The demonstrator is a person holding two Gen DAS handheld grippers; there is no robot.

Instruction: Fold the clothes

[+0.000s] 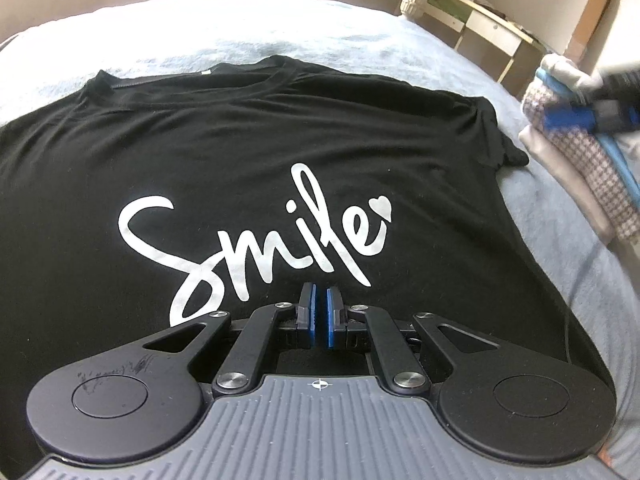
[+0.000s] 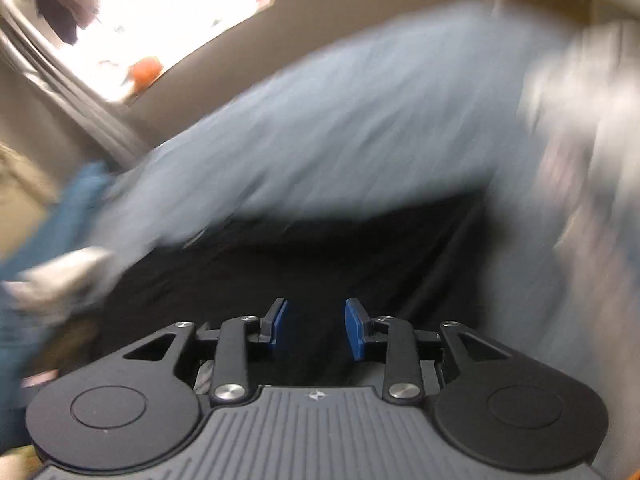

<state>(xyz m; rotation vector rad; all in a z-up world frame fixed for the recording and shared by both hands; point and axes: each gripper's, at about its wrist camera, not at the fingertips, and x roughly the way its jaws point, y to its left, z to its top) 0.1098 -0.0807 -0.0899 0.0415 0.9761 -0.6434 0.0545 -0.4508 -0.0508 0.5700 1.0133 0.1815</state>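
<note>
A black T-shirt (image 1: 240, 148) with a white "Smile" print lies spread flat, front up, on a light blue blanket (image 1: 280, 28), collar at the far side. My left gripper (image 1: 319, 294) hovers over the shirt's lower middle, its blue pads nearly together with nothing between them. My right gripper (image 2: 316, 308) is open and empty above the black shirt (image 2: 320, 248); its view is motion-blurred. The right gripper also shows blurred at the right edge of the left wrist view (image 1: 592, 114).
A stack of folded clothes (image 1: 580, 168) sits on the bed at the right, beside the shirt's sleeve. A pale wooden desk with drawers (image 1: 480, 28) stands past the bed's far right corner. Blue and white cloth (image 2: 60, 240) lies blurred at the left.
</note>
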